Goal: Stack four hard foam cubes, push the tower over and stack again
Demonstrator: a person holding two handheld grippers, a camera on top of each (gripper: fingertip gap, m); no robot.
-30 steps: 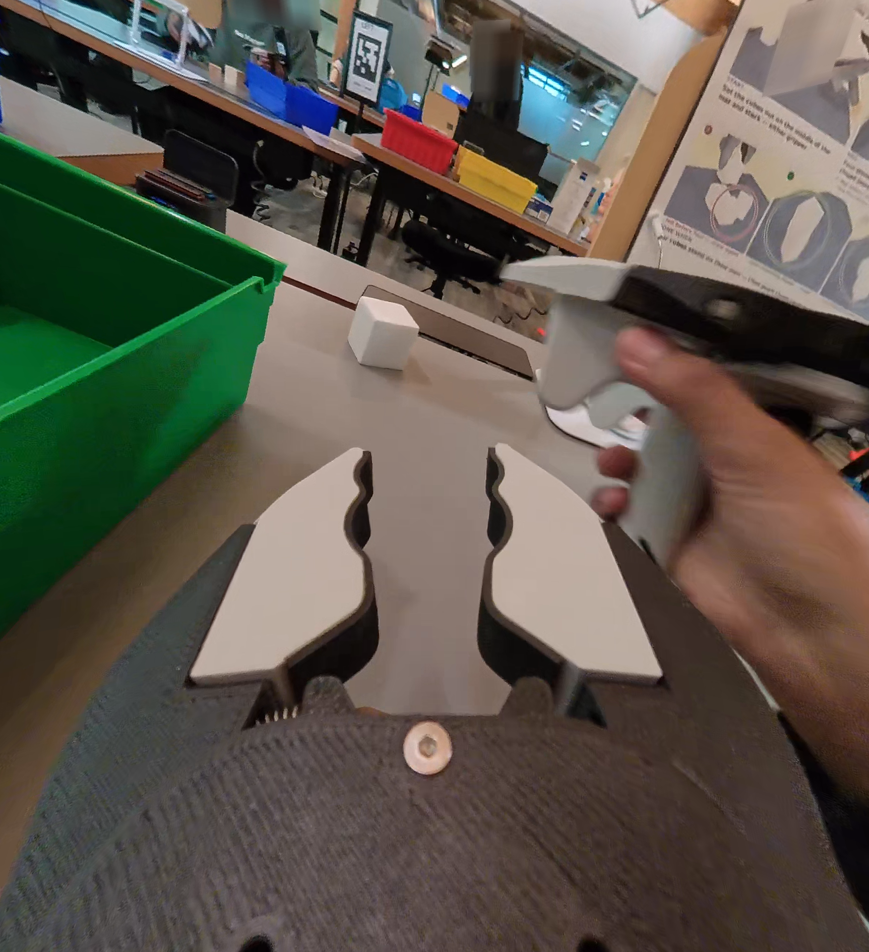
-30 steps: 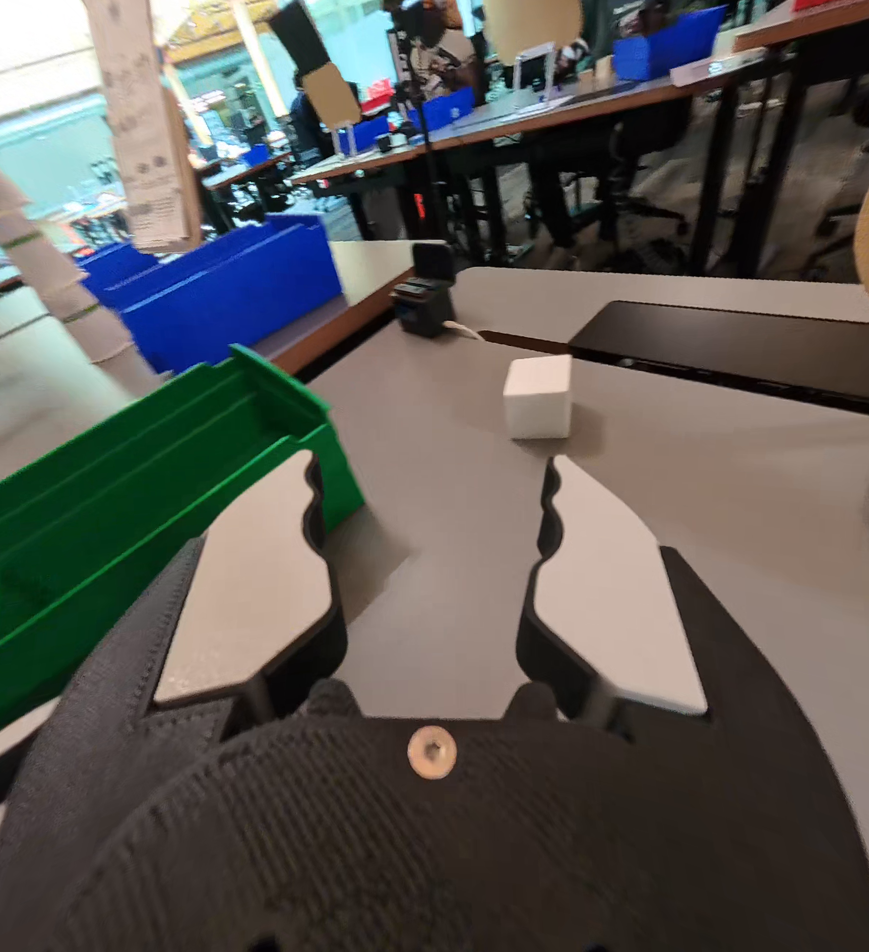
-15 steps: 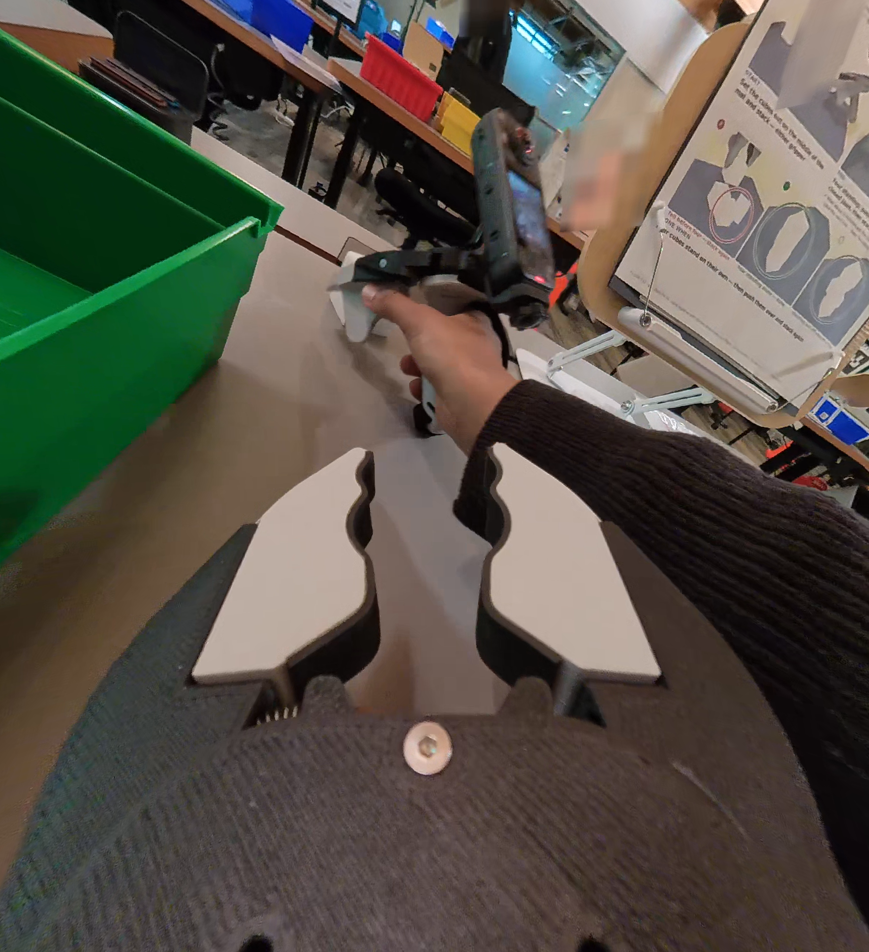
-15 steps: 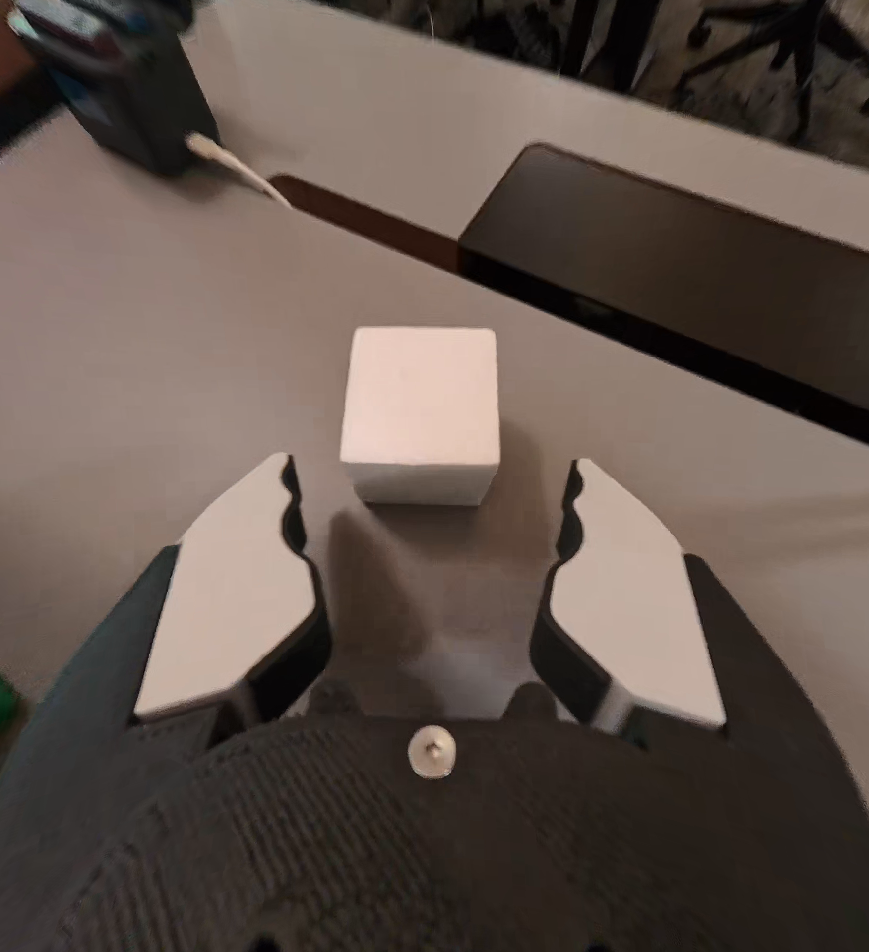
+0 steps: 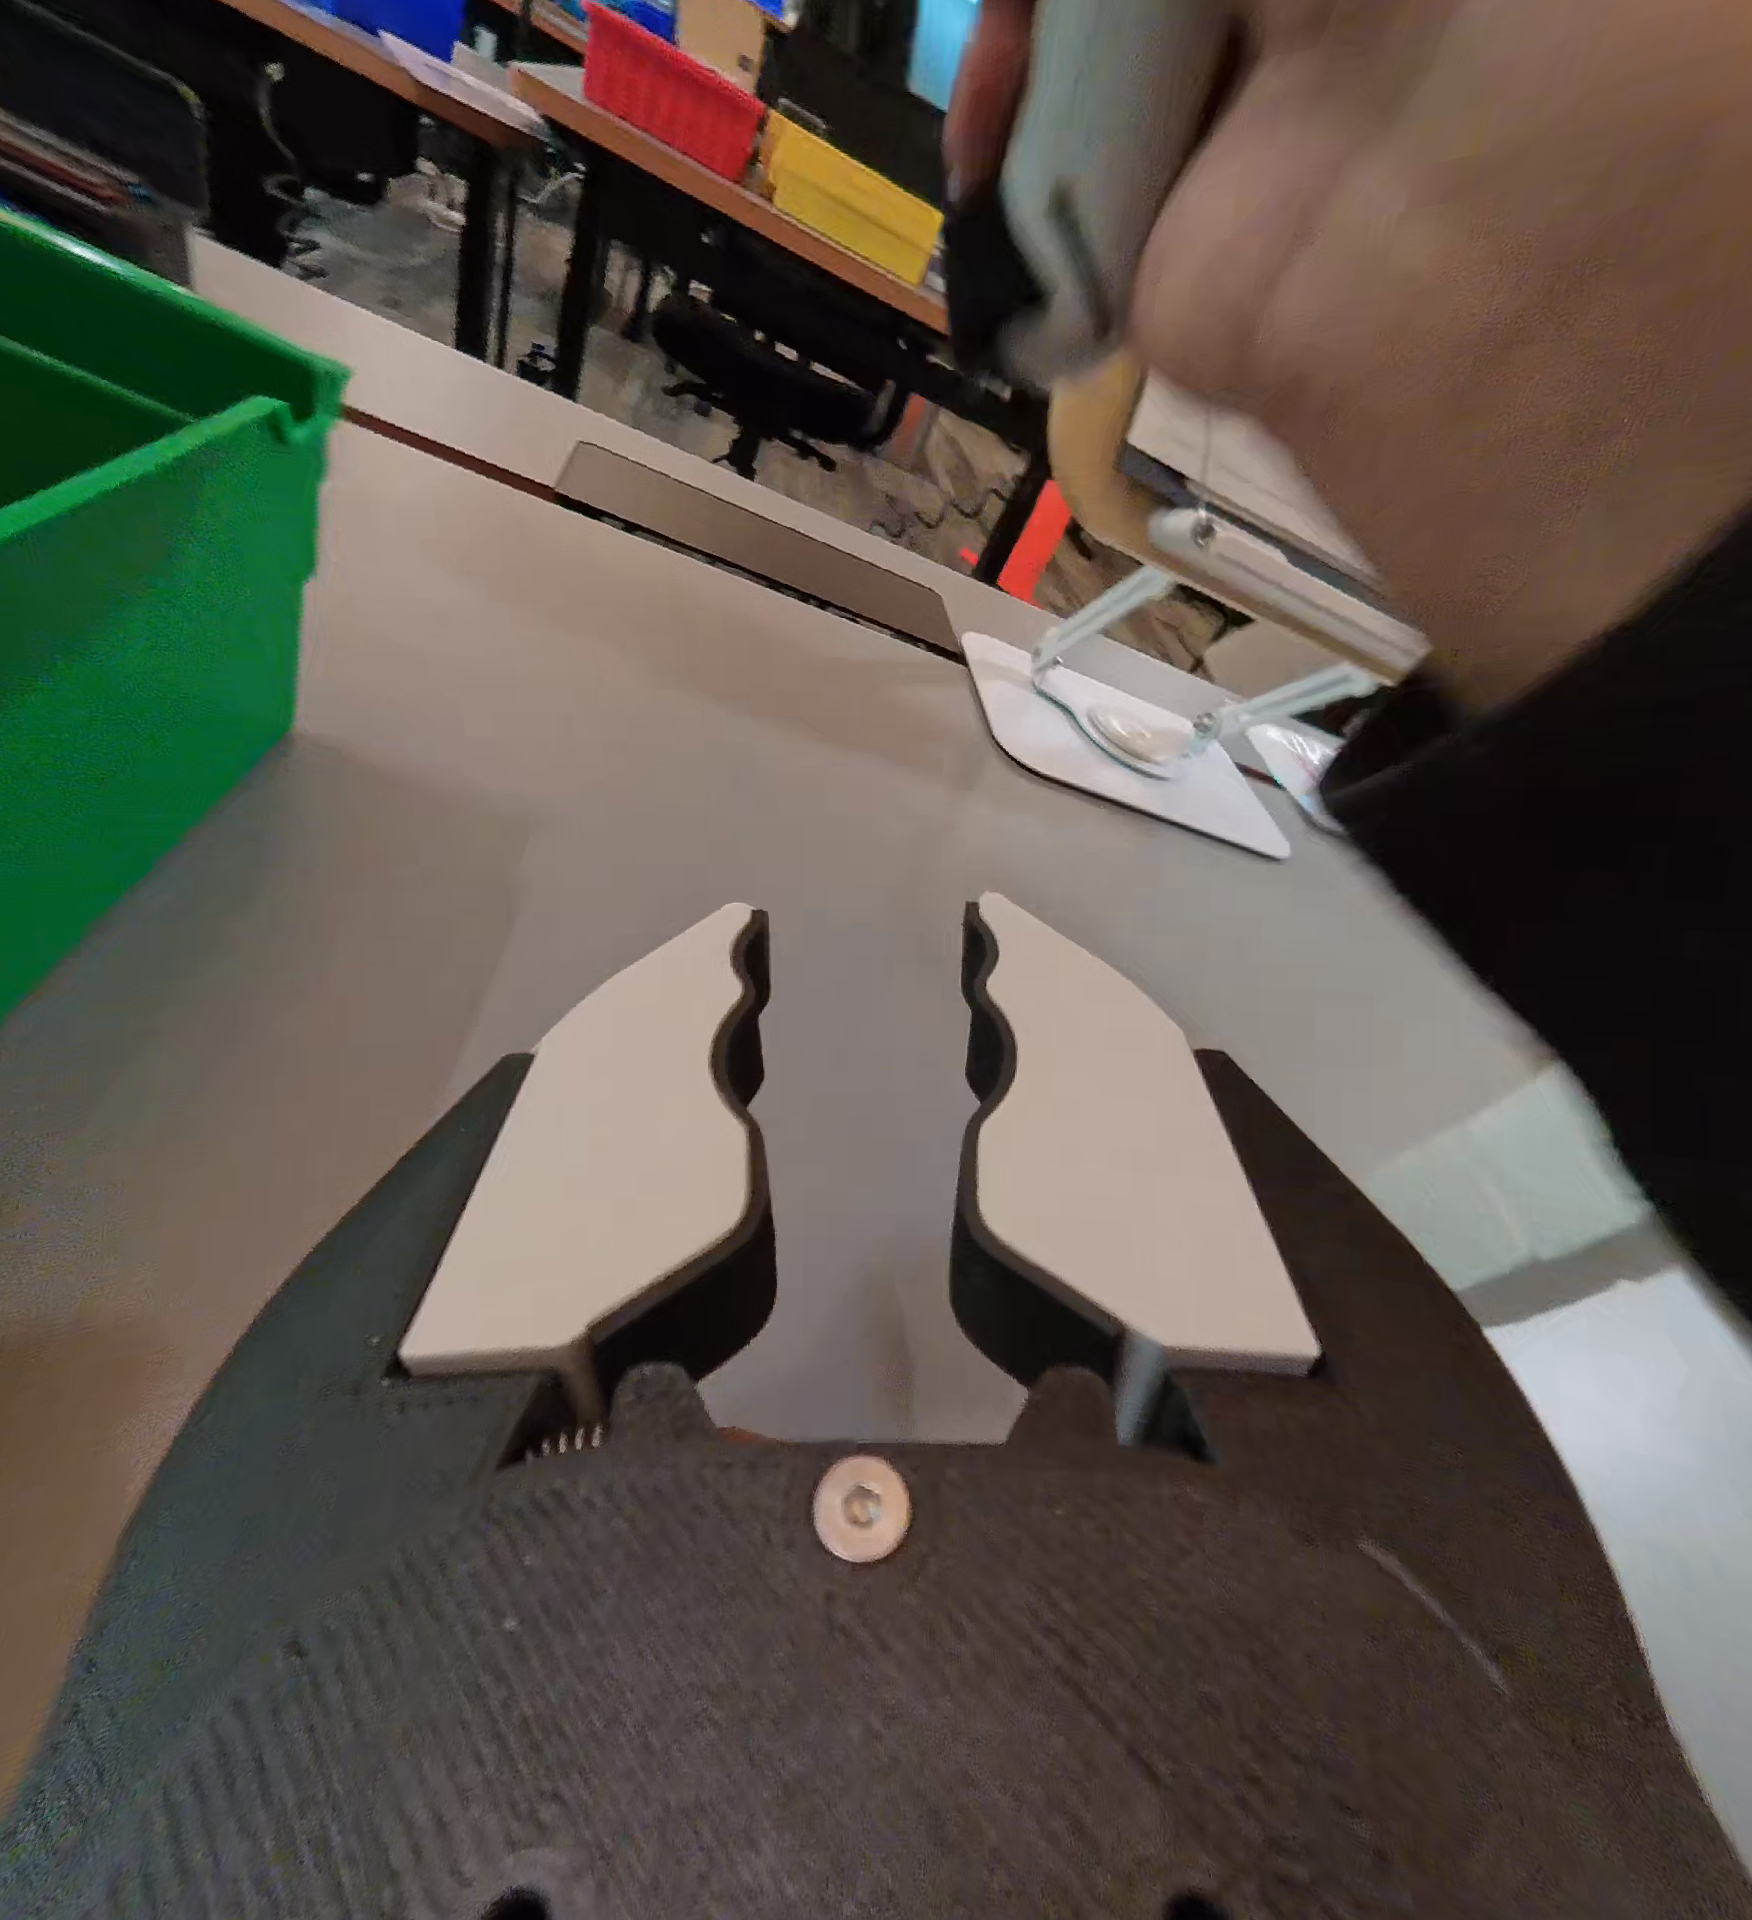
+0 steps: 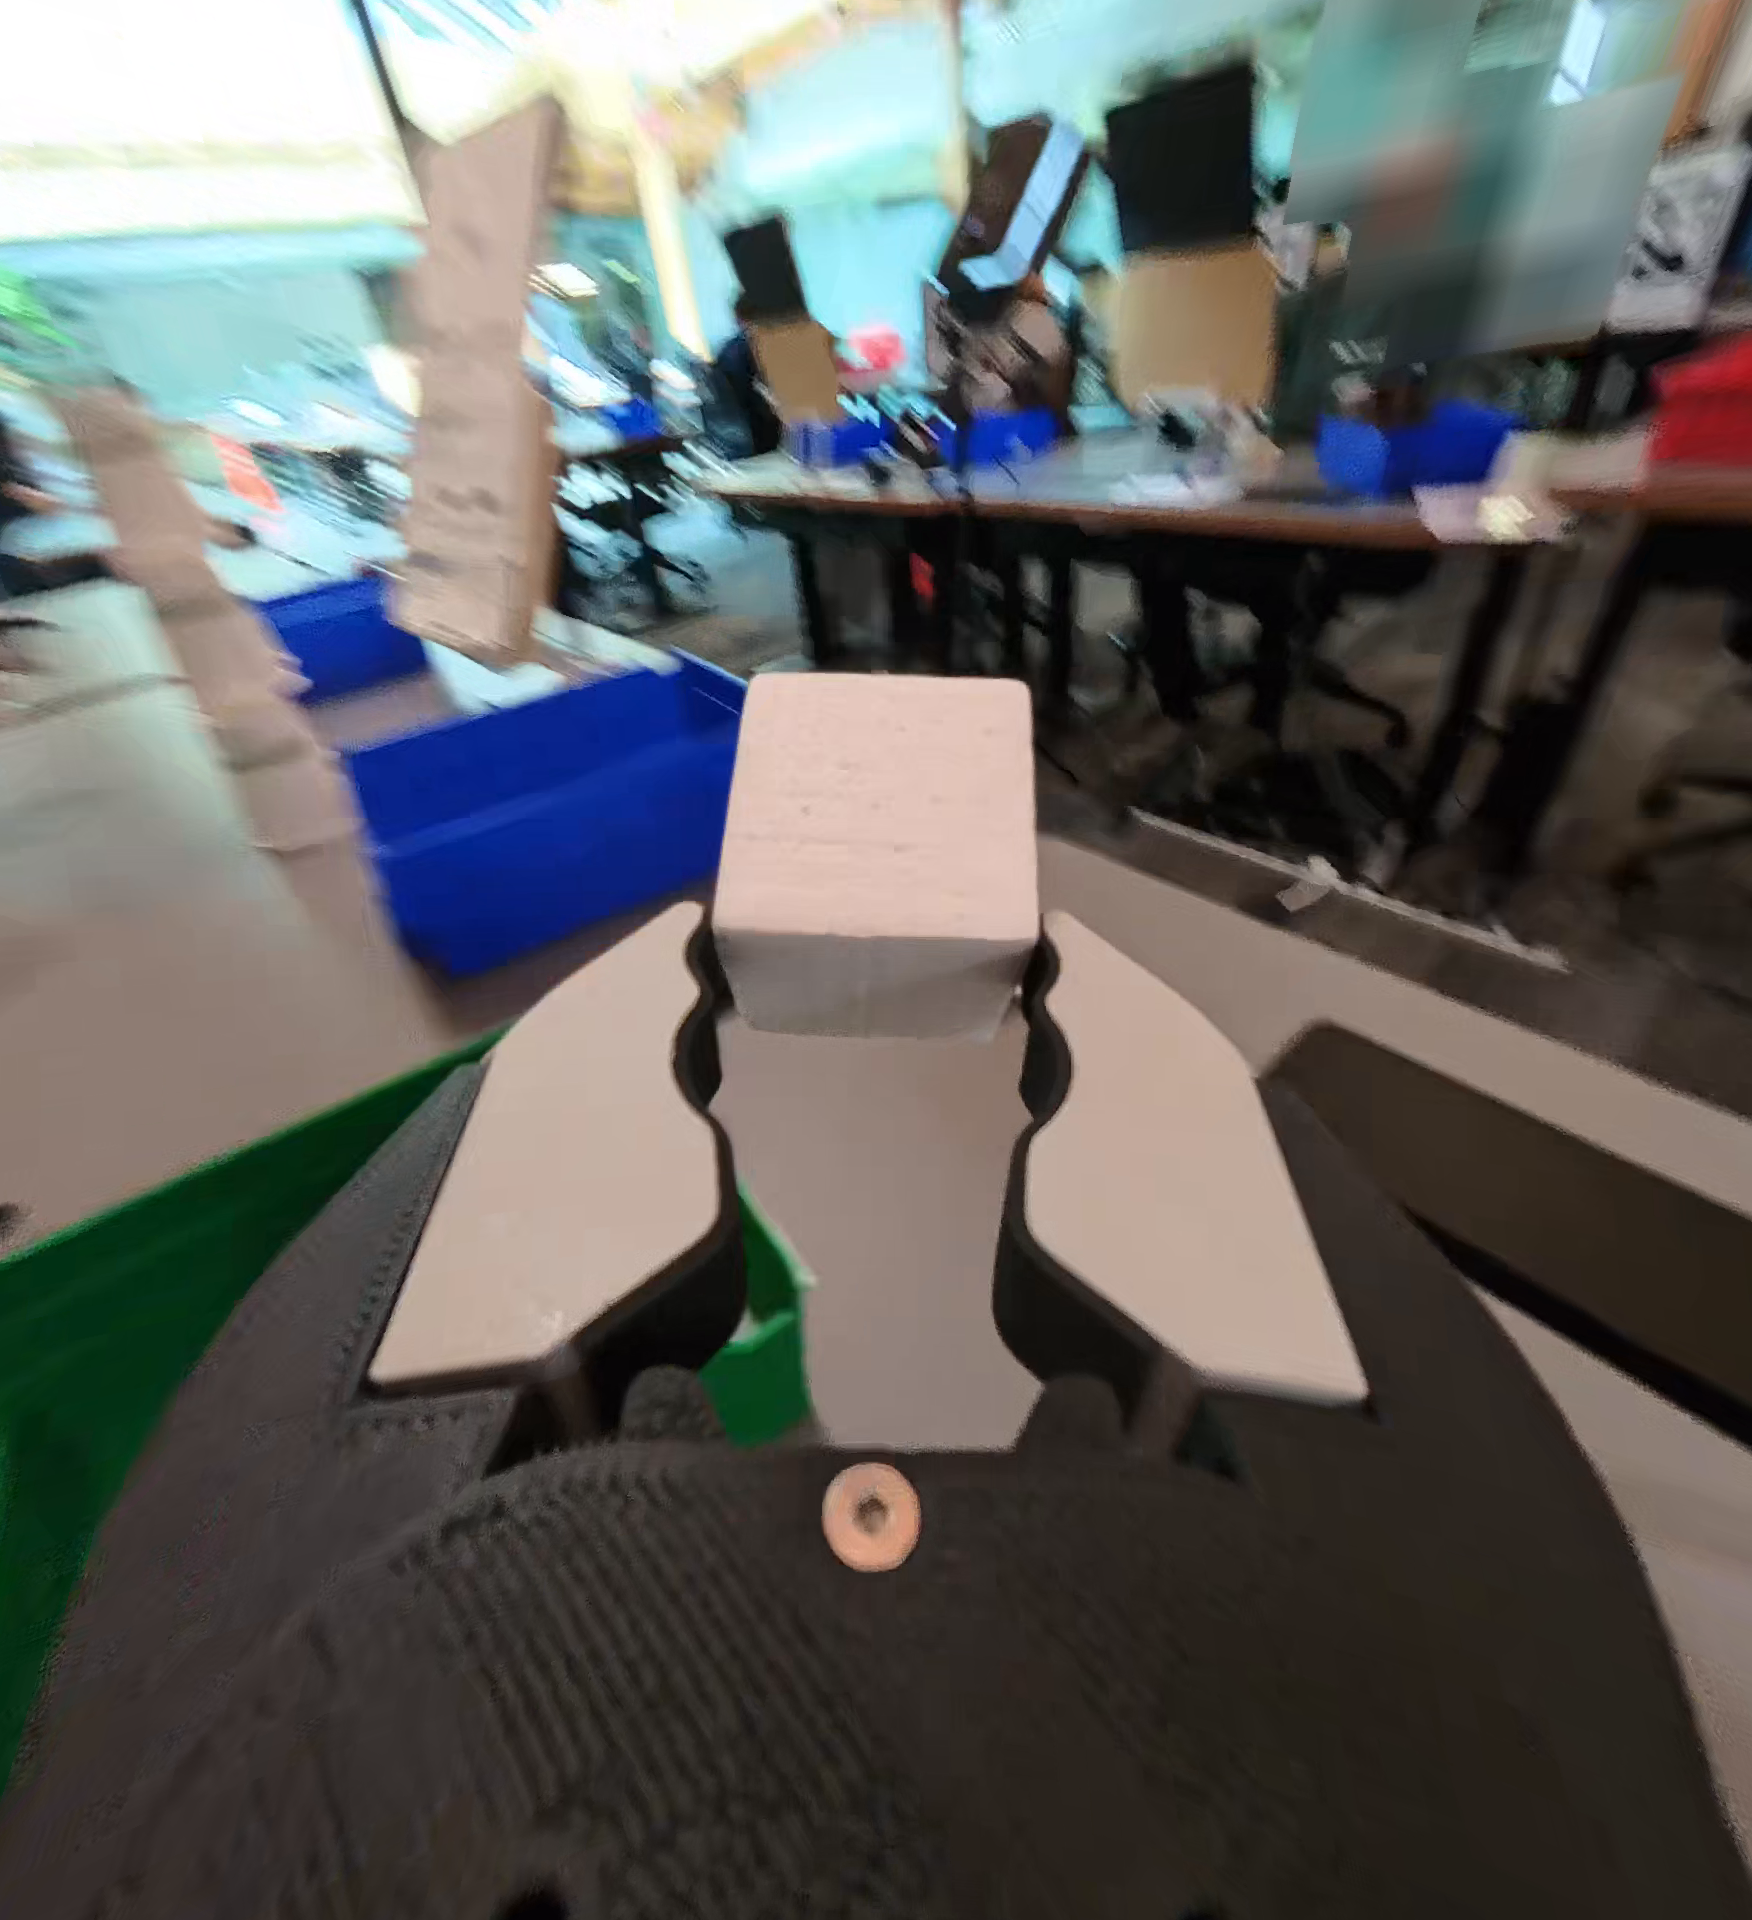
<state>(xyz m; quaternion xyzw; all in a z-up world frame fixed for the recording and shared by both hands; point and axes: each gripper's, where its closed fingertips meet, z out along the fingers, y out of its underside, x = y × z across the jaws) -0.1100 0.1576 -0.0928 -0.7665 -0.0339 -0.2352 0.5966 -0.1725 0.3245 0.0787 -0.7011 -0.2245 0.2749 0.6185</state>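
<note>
Here, closest in the left wrist view, the left tool [image 5: 864,925] hangs low over the grey bench [image 5: 560,748] with its two fingers apart and nothing between them. They touch nothing. Just to its left stands a big green bin [image 5: 113,582], sitting near the left edge of the bench. To the right, a person's hand [image 5: 1454,270] in a dark sleeve [image 5: 1620,831] fills the top right corner, blurry, gripping the grey handle of the other tool. A little farther along the bench lies a flat white stand base [image 5: 1121,748] with thin metal legs, close to the far right edge. Next to it a dark flat panel [image 5: 758,540] is set into the far edge of the bench. Behind that are other desks with a red bin [image 5: 669,104] and a yellow bin [image 5: 851,197].

In the right wrist view, the right tool [image 6: 874,925] is clamped on a white cube [image 6: 877,831]. The cube sits right at the fingertips, pinched from both sides, and it is up in the air above the bench. Below the tool the corner of the green bin [image 6: 124,1278] shows on the left. The dark panel [image 6: 1578,1174] shows on the right. Farther back stands a blue bin [image 6: 539,821], then long desks, all quite blurry.
</note>
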